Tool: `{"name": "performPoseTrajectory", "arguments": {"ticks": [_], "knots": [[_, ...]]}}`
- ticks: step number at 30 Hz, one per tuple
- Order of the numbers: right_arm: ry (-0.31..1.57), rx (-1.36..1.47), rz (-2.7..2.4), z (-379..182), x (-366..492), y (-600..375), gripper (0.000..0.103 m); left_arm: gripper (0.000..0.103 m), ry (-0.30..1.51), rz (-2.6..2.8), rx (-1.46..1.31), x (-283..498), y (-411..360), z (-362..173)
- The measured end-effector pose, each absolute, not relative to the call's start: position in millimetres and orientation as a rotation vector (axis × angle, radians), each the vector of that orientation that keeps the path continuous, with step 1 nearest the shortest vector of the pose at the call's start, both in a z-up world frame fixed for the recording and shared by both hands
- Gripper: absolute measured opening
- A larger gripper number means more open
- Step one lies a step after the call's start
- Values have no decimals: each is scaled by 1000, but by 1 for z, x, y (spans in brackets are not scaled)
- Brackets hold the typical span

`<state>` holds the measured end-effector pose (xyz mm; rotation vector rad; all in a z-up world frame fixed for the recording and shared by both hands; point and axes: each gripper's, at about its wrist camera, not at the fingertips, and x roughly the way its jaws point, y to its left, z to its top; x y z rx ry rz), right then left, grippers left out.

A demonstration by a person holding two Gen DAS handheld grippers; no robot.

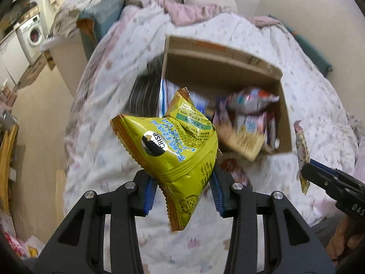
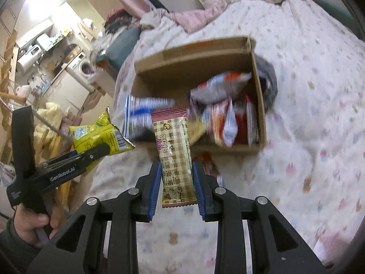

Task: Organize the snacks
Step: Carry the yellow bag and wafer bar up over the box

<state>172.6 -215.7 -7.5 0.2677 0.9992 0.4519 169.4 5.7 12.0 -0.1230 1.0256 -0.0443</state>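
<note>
My left gripper (image 1: 182, 180) is shut on a yellow-green crisp packet (image 1: 178, 146) and holds it in the air in front of an open cardboard box (image 1: 219, 61) that lies on the bed. My right gripper (image 2: 176, 182) is shut on a long brown-checked snack packet (image 2: 174, 150), held upright just before the same box (image 2: 194, 52). The box holds several snack packets (image 2: 225, 118). The left gripper with the yellow packet (image 2: 98, 134) shows at the left of the right wrist view. The right gripper's packet (image 1: 302, 150) shows at the right of the left wrist view.
The bed has a white patterned quilt (image 2: 308, 105) with pink bedding (image 2: 200, 13) at its head. A red packet (image 2: 207, 157) lies on the quilt by the box's near wall. A grey cloth (image 2: 269, 80) lies beside the box. A washing machine (image 1: 32, 34) stands far left.
</note>
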Motion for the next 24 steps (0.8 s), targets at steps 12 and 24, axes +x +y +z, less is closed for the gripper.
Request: {"name": "performPoseTrajectory", "arguments": {"ticks": [12, 24], "knots": [[905, 262, 424, -7, 250, -209, 30, 37, 937, -84, -102, 244, -14, 41], [961, 279, 407, -49, 276, -210, 30, 37, 927, -91, -101, 271, -20, -2]]}}
